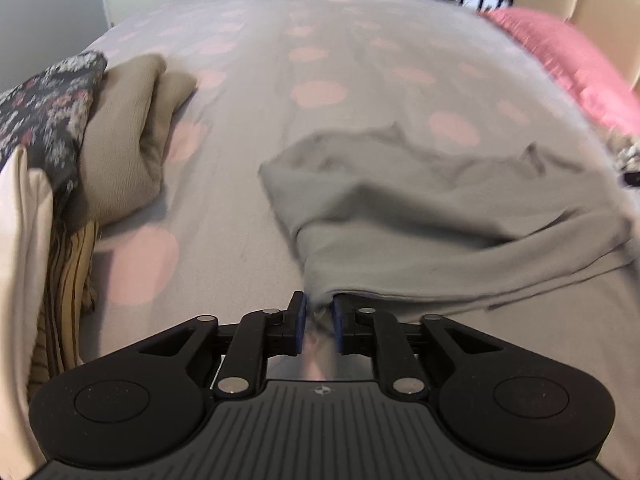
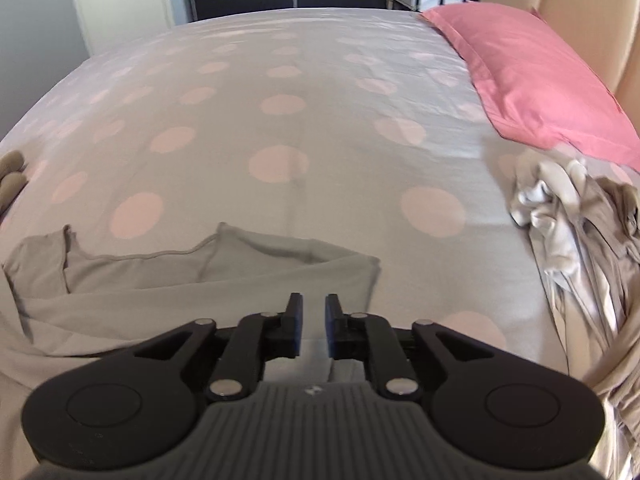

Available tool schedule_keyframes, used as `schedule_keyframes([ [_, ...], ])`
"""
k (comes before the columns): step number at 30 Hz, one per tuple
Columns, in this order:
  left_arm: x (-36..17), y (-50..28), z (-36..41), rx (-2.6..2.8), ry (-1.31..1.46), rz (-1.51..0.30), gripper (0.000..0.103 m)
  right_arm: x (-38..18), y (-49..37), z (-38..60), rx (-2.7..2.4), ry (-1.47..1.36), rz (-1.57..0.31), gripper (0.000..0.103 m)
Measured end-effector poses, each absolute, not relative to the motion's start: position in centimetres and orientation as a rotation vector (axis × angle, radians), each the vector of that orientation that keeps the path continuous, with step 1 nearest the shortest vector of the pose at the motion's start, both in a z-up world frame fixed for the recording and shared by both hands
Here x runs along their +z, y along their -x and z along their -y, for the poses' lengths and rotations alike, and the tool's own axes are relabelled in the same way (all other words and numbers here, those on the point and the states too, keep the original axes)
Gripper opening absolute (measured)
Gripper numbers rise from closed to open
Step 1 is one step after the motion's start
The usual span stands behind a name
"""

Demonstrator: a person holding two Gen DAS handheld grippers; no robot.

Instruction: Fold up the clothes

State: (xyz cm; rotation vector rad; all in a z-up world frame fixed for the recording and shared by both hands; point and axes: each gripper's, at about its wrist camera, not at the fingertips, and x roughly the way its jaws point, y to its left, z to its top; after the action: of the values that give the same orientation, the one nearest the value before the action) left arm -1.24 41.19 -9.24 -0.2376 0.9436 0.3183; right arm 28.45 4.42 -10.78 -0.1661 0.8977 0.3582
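The grey top lies rumpled on the spotted bedsheet, toward the near edge of the bed. The left gripper is clenched on a bunched fold of its hem, cloth squeezed between the 2 blue pads.

From the right wrist camera the same top spreads flatter, neckline and strap edges showing, and the right gripper hangs just over its near edge with its jaws a little apart and no cloth visibly caught between them.

Only the left view shows the stack of folded clothes at the left side: a dark floral piece on top, tan, cream and striped ones beside and below.

Only the right view shows the crumpled beige and white heap lying just below the pink pillow. I see no baskets or bins.
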Motion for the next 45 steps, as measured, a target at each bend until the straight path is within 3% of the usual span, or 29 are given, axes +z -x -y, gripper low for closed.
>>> schedule_keyframes([
  [5, -7.6, 0.8, -42.8, 0.32, 0.255, -0.889, 0.026, -11.7, -28.6, -3.8, 0.337, 0.153, -0.949, 0.022],
  [11, -8.2, -1.4, -48.4, 0.386, 0.475, -0.856, 0.026, -12.2, -29.1, -1.6, 0.302, 0.12, -0.989, 0.024],
  [13, -9.0, -2.4, -50.1, 0.403, 0.547, -0.858, 0.027, -11.9, -29.3, -0.8, 0.303, 0.09, -1.002, 0.033],
  [18, -11.2, -4.9, -51.4, 0.387, 0.631, -0.884, 0.027, -11.5, -29.3, 0.2, 0.292, 0.059, -1.004, 0.033],
  [19, -11.5, -5.3, -51.3, 0.385, 0.625, -0.887, 0.023, -11.5, -29.4, 0.2, 0.29, 0.064, -1.005, 0.033],
  [21, -11.8, -6.0, -50.9, 0.385, 0.594, -0.897, 0.002, -11.7, -29.5, 0.3, 0.286, 0.075, -1.009, 0.033],
  [31, -12.4, -5.9, -52.3, 0.492, 0.591, -0.817, 0.0, -12.6, -30.2, 0.8, 0.257, 0.092, -1.038, 0.033],
  [34, -12.2, -5.9, -51.9, 0.492, 0.564, -0.796, 0.002, -12.6, -30.2, 1.0, 0.262, 0.075, -1.047, 0.033],
  [38, -11.0, -5.0, -51.9, 0.502, 0.587, -0.774, 0.024, -12.2, -30.0, 1.2, 0.298, 0.019, -1.066, 0.038],
  [45, -8.9, -2.7, -49.1, 0.436, 0.496, -0.842, 0.027, -12.5, -29.4, 1.5, 0.389, -0.12, -1.11, 0.042],
])
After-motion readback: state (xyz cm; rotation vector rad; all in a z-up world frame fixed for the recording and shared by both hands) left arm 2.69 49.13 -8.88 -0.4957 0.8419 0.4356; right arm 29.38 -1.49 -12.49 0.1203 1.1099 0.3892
